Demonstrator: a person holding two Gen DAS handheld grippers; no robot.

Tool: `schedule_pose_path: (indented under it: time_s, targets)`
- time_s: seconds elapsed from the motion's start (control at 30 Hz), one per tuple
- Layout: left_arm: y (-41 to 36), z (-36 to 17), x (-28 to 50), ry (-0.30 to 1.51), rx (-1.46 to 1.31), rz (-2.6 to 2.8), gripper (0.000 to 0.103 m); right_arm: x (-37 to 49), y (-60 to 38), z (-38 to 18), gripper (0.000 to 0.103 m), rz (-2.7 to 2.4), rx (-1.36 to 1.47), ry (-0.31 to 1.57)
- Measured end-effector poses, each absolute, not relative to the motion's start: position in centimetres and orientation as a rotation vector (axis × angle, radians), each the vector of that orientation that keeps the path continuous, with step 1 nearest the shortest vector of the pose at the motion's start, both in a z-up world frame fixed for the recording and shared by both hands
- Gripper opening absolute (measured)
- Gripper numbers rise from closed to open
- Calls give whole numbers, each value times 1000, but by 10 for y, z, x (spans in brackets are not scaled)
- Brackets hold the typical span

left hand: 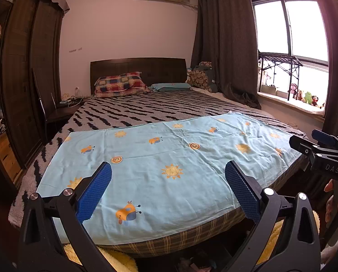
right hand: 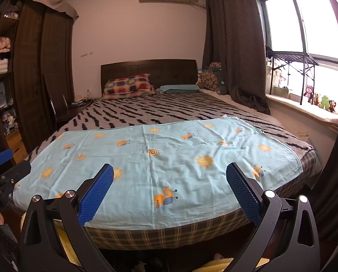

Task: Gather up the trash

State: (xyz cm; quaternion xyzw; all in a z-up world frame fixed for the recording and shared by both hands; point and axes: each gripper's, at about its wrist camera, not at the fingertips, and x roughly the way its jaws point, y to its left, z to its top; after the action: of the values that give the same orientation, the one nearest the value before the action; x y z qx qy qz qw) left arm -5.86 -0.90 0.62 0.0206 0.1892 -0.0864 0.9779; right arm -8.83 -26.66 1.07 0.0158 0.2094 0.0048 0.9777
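Your left tongs (left hand: 167, 189) and right tongs (right hand: 169, 190) gape wide, empty, at bed (left hand: 169, 242) foot edge. No trash visible on blue sheet (left hand: 169, 158); still search step, so scan elsewhere.

Legible text: "DAS", white letters, cut off, on black body of right gripper (left hand: 321, 146), right of left gripper.

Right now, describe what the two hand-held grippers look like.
Both match. The left hand-held gripper has black angular finger arms, silver round pivot bolts and blue pads with a fine grid texture. The right hand-held gripper is built the same way; seen from the left camera, its black body bears pale lettering, partly readable as "DAS". No cables show. Bare fingers grip its handle.
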Motion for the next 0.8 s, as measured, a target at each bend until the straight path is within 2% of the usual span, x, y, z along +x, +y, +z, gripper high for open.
schedule_pose_path:
  time_s: [0.8]
  targets:
    - [-8,6,-60,375,38,-166,95,-88,-260,11,100,9,36,422]
